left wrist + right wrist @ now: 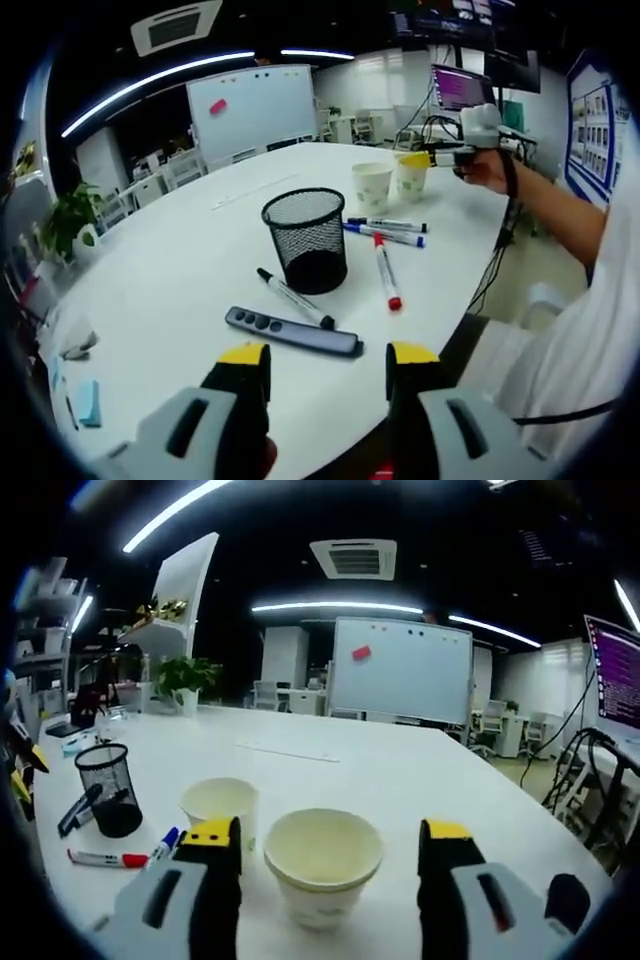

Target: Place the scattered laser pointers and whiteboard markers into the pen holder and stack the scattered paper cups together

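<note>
Your left hand-held gripper (328, 362) hovers wide apart and empty at the near edge of the white bench (200, 250), just short of the laser pointer (293, 331). Beyond it a black marker (295, 298) lies against the mesh pen holder (305, 238), with a red marker (387, 272) and two blue markers (385, 231) to its right. Your right hand-held gripper (328, 842) is spread wide around the nearer paper cup (322, 864), not touching it; the second paper cup (220, 807) stands just left.

Black wire-mesh pen holder (305, 238); smooth white table (180, 250); matt paper cups (322, 865).
</note>
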`<state>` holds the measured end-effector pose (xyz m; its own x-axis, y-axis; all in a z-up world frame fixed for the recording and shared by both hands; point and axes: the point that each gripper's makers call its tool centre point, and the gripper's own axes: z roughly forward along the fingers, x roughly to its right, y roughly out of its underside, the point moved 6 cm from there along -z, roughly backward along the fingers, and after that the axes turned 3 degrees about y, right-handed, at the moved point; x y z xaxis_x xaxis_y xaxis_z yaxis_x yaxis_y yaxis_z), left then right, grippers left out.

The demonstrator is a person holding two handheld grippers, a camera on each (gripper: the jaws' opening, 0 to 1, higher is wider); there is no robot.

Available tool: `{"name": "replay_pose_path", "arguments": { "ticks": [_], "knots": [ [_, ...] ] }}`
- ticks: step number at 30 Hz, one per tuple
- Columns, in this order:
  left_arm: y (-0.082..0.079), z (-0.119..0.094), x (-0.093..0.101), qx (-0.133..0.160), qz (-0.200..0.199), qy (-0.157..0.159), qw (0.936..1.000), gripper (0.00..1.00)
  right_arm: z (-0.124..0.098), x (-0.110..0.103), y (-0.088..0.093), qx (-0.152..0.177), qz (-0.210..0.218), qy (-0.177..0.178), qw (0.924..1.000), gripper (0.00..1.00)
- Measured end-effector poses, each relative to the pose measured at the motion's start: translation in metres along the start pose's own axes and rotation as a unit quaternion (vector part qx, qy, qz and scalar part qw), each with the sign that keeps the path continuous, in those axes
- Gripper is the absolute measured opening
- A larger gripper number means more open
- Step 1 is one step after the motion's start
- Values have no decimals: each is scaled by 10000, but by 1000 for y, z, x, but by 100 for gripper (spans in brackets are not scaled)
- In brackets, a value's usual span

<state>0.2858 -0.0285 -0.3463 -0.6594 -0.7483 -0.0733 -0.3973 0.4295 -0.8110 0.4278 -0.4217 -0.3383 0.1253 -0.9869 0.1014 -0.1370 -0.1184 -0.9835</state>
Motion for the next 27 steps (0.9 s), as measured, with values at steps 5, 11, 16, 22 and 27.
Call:
{"name": "replay_pose_path", "arguments": {
  "ticks": [5,11,16,22,27],
  "knots": [
    [0,0,-1,-4,-11,-10,10000,47,1,-1,-3,63,-4,-51,10000,74],
    [1,1,-1,-16,-7,7,10000,47,3,-5,-6,146,116,-207,9996,78],
    [0,1,-2,-1,-23,-16,10000,47,5,-4,-6,171,189,-238,9994,78],
    [1,1,-2,-26,-30,-7,10000,47,3,-13,-8,211,162,-341,9991,78],
    [1,0,-1,-13,-39,0,10000,47,3,-15,-8,231,313,-433,9983,78]
  ]
}}
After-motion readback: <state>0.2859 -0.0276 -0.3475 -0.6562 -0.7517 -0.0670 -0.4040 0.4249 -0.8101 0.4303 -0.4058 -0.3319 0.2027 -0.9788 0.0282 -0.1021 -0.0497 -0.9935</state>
